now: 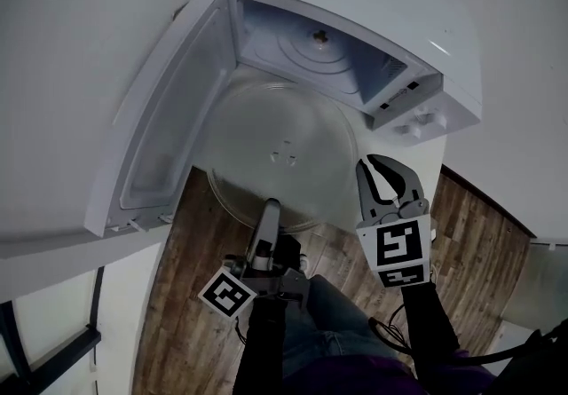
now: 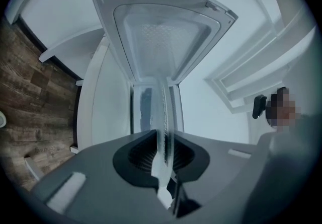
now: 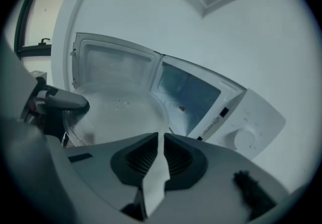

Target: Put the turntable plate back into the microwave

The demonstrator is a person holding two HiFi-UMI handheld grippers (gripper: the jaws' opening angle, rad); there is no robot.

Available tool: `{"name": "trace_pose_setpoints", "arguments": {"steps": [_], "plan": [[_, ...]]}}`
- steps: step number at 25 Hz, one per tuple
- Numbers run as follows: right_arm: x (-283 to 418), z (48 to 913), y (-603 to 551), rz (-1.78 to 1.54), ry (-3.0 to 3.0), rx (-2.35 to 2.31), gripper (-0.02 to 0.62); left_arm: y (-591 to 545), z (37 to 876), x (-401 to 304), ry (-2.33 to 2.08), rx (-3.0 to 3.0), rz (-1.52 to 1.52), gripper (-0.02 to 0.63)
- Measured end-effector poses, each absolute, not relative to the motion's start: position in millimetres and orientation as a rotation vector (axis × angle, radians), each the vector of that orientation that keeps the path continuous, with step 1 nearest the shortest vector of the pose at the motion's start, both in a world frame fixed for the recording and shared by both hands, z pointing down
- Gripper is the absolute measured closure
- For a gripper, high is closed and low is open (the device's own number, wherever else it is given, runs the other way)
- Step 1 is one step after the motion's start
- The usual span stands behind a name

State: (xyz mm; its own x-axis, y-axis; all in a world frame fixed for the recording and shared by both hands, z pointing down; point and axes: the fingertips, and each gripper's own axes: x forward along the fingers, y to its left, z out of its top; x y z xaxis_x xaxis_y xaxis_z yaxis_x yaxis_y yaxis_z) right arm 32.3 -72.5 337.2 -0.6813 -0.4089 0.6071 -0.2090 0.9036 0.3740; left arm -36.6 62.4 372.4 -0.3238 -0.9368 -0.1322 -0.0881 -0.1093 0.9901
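Observation:
The clear glass turntable plate (image 1: 275,149) hangs level in front of the open microwave (image 1: 311,43), just below its cavity. My left gripper (image 1: 269,207) is shut on the plate's near rim. In the left gripper view the rim (image 2: 163,117) runs edge-on between the left gripper (image 2: 165,152) jaws. My right gripper (image 1: 373,162) is beside the plate's right rim, fingertips together and nothing between them. In the right gripper view the plate (image 3: 118,112) lies left of the right gripper (image 3: 160,137), and the left gripper (image 3: 60,99) holds its far side.
The microwave door (image 1: 169,118) swings wide open to the left of the plate. Control knobs (image 1: 417,122) sit on the panel right of the cavity. A drive hub (image 1: 319,36) shows on the cavity floor. Wood flooring (image 1: 186,287) lies below.

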Motion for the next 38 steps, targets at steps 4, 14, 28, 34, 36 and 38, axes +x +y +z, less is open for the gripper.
{"name": "trace_pose_setpoints", "arguments": {"steps": [4,14,28,34,36,38], "plan": [[10.6,340.6,-63.6,-0.350,-2.327,0.392,0.580,47.7,379.0,-47.0,-1.428,1.170,-1.491,0.569],[-12.4,333.3,-66.1,-0.368,-2.289,0.434,0.586,1.6,383.9,-66.3,-1.397,1.173,-1.471,0.569],[-39.1,331.6,-64.3,-0.302,-2.302,0.447,0.586,-40.6,383.3,-96.4,-1.380,1.185,-1.470,0.566],[-48.3,330.5,-65.6,-0.289,-2.307,0.453,0.586,-50.1,388.2,-104.6,-1.364,1.169,-1.490,0.566],[-51.7,330.4,-65.9,-0.260,-2.327,0.470,0.586,-52.5,389.7,-107.2,-1.355,1.164,-1.497,0.565],[-49.4,332.9,-67.7,-0.289,-2.303,0.468,0.586,-56.4,388.8,-110.9,-1.338,1.175,-1.511,0.563]]}}
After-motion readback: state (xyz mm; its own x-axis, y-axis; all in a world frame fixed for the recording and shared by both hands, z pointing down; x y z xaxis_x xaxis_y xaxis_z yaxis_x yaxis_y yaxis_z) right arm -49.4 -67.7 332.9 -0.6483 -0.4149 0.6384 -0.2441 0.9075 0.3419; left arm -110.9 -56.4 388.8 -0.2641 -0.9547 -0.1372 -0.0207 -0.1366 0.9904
